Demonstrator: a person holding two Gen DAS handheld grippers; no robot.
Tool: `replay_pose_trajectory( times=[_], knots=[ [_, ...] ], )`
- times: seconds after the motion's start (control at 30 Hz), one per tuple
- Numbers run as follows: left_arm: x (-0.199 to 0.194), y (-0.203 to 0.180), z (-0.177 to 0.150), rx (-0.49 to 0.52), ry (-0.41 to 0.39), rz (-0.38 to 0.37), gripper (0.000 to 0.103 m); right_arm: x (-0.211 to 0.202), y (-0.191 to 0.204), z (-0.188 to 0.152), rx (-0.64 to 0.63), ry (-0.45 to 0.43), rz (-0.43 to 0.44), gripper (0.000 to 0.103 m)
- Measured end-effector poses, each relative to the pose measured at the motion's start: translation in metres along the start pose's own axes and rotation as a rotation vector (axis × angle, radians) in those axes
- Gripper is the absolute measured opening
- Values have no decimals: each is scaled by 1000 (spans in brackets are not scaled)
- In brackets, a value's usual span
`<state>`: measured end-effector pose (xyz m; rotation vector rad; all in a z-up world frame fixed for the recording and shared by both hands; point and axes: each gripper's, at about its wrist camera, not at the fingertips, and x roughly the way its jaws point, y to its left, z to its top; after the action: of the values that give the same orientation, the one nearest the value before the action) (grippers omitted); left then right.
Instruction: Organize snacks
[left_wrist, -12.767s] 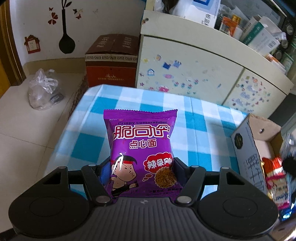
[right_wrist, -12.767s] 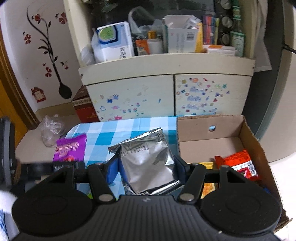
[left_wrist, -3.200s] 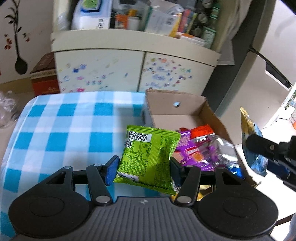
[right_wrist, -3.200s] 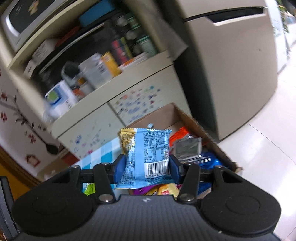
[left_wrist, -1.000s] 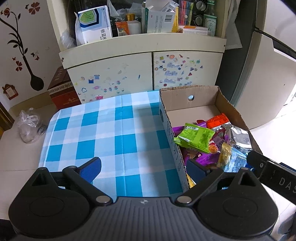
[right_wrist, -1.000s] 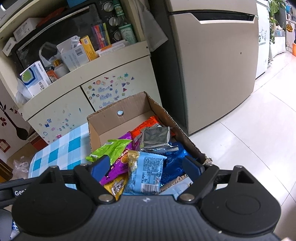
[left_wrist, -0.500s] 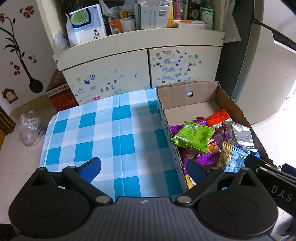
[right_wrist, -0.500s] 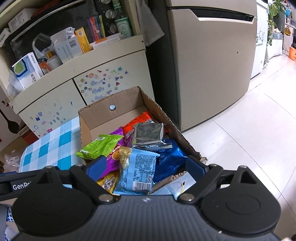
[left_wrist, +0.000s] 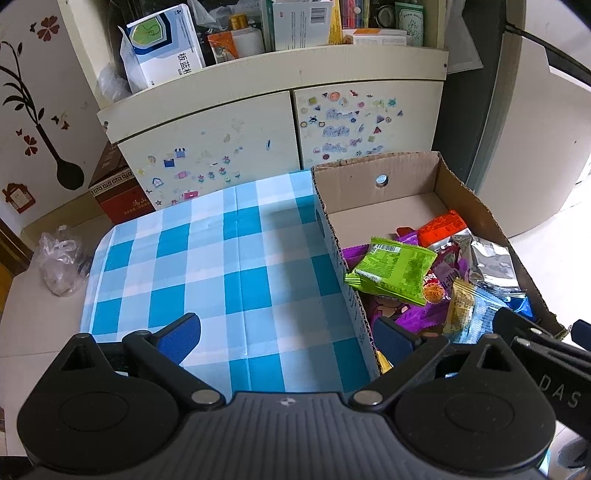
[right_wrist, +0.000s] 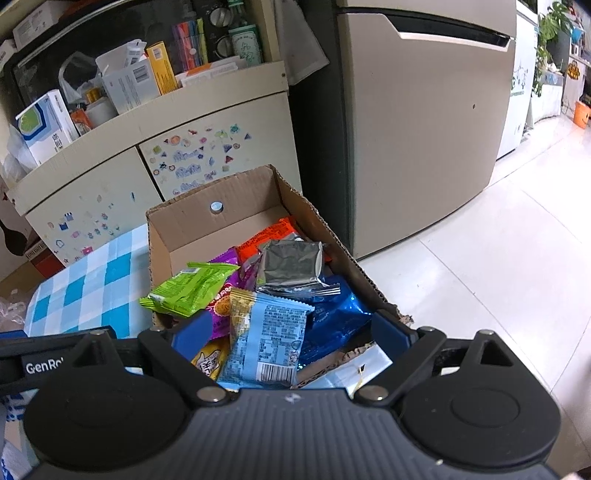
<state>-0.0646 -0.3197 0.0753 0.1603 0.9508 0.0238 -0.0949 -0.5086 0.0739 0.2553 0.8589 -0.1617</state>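
On the left, a blue and white checked cloth is spread over the table. The left gripper is held above its near edge, with the jaws spread wide and nothing between them. One blue pad hangs over the cloth, the other over the near left corner of the cardboard box.

The box sits at the right edge of the cloth, and the snacks are piled inside it. A green packet is laid on top at the left, leaning over the left wall. A purple packet is tucked under it. Far back, an orange packet is seen, with a silver packet on top of it. Nearest lies a light blue packet — it rests on a dark blue packet and a yellow one.

The right gripper is held over the near end of the box — its jaws are wide apart too, and nothing is gripped. Farther right stands a beige fridge.
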Motion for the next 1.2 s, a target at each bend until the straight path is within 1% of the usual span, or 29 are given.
replay_pose_trajectory(
  times=[0.3, 0.63, 1.03, 1.2],
  knots=[
    [6, -1, 3, 9, 12, 7, 102, 5, 2, 1, -9, 9, -17, 93],
    [10, -3, 2, 34, 17, -9, 102, 10, -1, 3, 19, 26, -8, 93],
    [12, -3, 3, 30, 25, -13, 102, 13, 0, 3, 16, 30, -14, 94],
    [15, -1, 4, 27, 25, -13, 102, 15, 2, 2, -1, 30, -33, 94]
  ],
)
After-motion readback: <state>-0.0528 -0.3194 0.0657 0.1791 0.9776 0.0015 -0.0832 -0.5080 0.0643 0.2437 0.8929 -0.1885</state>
